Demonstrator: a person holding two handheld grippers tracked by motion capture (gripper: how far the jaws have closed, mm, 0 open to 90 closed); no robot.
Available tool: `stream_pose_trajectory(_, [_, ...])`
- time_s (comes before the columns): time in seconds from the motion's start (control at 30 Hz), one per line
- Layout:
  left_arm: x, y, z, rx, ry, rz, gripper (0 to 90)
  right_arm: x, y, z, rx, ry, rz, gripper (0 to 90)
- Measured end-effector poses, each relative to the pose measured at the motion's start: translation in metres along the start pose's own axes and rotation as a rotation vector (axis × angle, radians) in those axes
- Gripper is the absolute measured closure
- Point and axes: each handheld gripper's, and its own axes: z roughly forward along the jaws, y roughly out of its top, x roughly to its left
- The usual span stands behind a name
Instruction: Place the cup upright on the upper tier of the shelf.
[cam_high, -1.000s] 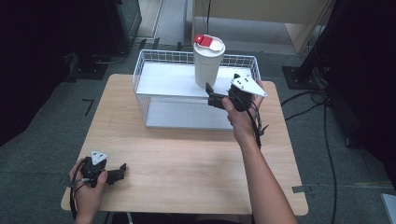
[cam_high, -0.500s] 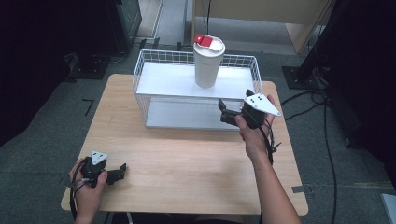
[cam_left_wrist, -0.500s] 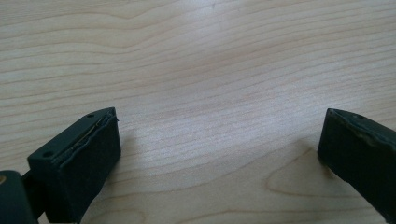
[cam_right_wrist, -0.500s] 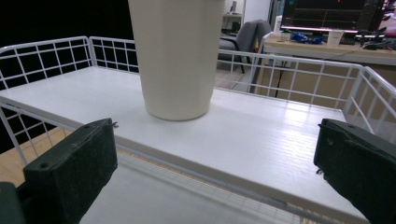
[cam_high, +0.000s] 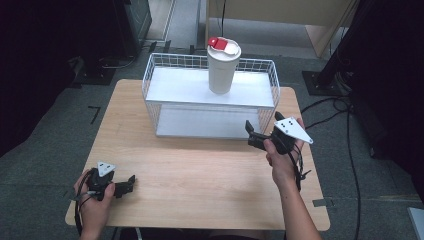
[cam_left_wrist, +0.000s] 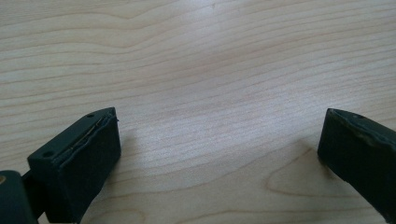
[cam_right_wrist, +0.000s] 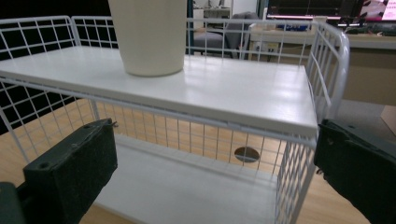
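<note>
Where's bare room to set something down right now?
The broad tabletop between the left gripper and the right gripper, in front of the wire rack, is bare. The rack's top shelf is free left and right of the cup; its lower shelf looks bare, but access is cramped.

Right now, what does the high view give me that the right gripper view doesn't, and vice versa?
High view alone: the cup's red-and-white lid, the left gripper low on the table, both forearms. Right gripper view alone: a round hole in the tabletop seen through the mesh, and the right gripper's jaws set wide apart. Both: the white cup standing on the wire rack's upper shelf.
</note>
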Motion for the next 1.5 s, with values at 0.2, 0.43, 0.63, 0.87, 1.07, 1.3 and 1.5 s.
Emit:
stream_pose_trajectory(0.2, [0.0, 0.0, 0.0, 0.002, -0.001, 0.0, 0.0, -0.009, -0.021, -0.011, 0.014, -0.022, 0.026, 0.0])
stream_pose_trajectory(0.43, [0.0, 0.0, 0.0, 0.005, -0.002, 0.004, 0.0, -0.022, -0.046, -0.028, 0.039, -0.047, 0.042, 0.0])
stream_pose_trajectory(0.63, [0.0, 0.0, 0.0, 0.005, -0.002, 0.004, 0.0, -0.033, -0.061, -0.042, 0.065, -0.071, 0.05, 0.0])
stream_pose_trajectory(0.87, [0.0, 0.0, 0.0, 0.005, -0.001, 0.004, 0.0, -0.052, -0.089, -0.062, 0.114, -0.131, 0.052, 0.0])
stream_pose_trajectory(1.07, [0.0, 0.0, 0.0, 0.005, -0.002, 0.004, 0.0, -0.064, -0.114, -0.074, 0.173, -0.166, 0.062, 0.0])
stream_pose_trajectory(1.3, [0.0, 0.0, 0.0, 0.005, -0.002, 0.003, 0.0, -0.078, -0.131, -0.093, 0.212, -0.21, 0.077, 0.0])
stream_pose_trajectory(1.5, [0.0, 0.0, 0.0, 0.004, -0.001, 0.004, 0.0, -0.088, -0.139, -0.107, 0.241, -0.246, 0.09, 0.0])
